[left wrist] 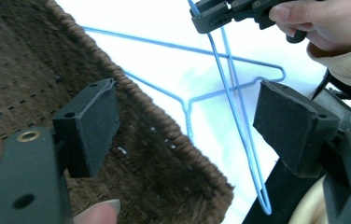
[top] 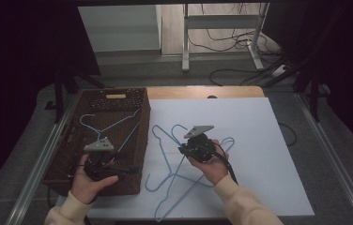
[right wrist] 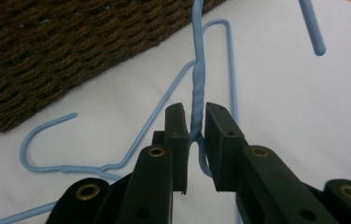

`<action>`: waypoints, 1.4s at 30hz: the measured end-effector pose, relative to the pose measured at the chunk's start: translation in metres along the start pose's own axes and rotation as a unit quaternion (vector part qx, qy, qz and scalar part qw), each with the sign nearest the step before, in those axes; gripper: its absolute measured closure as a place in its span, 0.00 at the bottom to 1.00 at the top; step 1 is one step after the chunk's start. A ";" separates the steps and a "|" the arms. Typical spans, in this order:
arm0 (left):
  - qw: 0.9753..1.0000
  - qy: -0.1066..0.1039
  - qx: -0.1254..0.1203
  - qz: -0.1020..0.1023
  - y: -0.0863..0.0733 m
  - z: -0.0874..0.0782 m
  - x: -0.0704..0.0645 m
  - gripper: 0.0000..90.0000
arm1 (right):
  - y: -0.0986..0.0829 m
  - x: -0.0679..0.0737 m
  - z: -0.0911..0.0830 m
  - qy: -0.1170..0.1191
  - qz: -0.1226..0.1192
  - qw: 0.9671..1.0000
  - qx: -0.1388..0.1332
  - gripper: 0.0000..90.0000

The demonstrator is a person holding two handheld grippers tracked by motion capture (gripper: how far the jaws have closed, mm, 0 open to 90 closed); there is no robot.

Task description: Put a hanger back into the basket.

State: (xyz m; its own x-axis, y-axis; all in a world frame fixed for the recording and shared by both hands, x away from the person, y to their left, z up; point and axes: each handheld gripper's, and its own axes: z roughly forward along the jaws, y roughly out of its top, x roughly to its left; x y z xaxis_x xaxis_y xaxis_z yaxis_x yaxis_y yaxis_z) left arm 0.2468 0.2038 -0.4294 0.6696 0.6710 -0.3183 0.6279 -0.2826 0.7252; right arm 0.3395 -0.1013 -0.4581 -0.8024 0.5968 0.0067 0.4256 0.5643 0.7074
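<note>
So one thin blue wire hanger (top: pixel 111 125) already lies in the brown wicker basket (top: pixel 139 140); right tongs (right wrist: pixel 195 122) pinch another hanger's twisted neck (right wrist: pixel 196 100), left tongs (left wrist: pixel 187 121) spread, hangers remain on the white tabletop (top: pixel 259 154).

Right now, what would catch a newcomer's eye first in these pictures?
The right gripper pinching the twisted neck of a blue hanger above the white mat. Beside it sits a brown basket holding another hanger, with the left gripper open over its near edge. More hangers lie tangled on the mat.
</note>
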 end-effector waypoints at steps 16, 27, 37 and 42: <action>0.998 -0.034 0.041 0.023 0.017 0.038 -0.022 0.26 | -0.006 0.002 -0.021 0.004 -0.005 1.000 -0.029 0.88; 0.996 -0.041 0.080 0.028 0.030 0.079 -0.038 0.29 | -0.004 0.004 -0.026 0.001 -0.003 0.999 -0.041 0.88; 0.994 -0.031 0.099 0.027 0.037 0.096 -0.052 0.35 | -0.002 0.004 -0.033 -0.002 0.001 0.999 -0.051 0.88; 0.993 -0.015 0.118 0.019 0.039 0.108 -0.056 0.39 | -0.001 0.004 -0.035 0.002 0.003 0.998 -0.055 0.88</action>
State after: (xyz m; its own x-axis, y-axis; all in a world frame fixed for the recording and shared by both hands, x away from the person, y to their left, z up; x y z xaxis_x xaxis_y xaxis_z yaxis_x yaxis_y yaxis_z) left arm 0.2764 0.0807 -0.4490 0.7036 0.6371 -0.3147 0.6756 -0.4624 0.5743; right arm 0.3209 -0.1195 -0.4343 -0.8020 0.5972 0.0136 0.3816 0.4947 0.7808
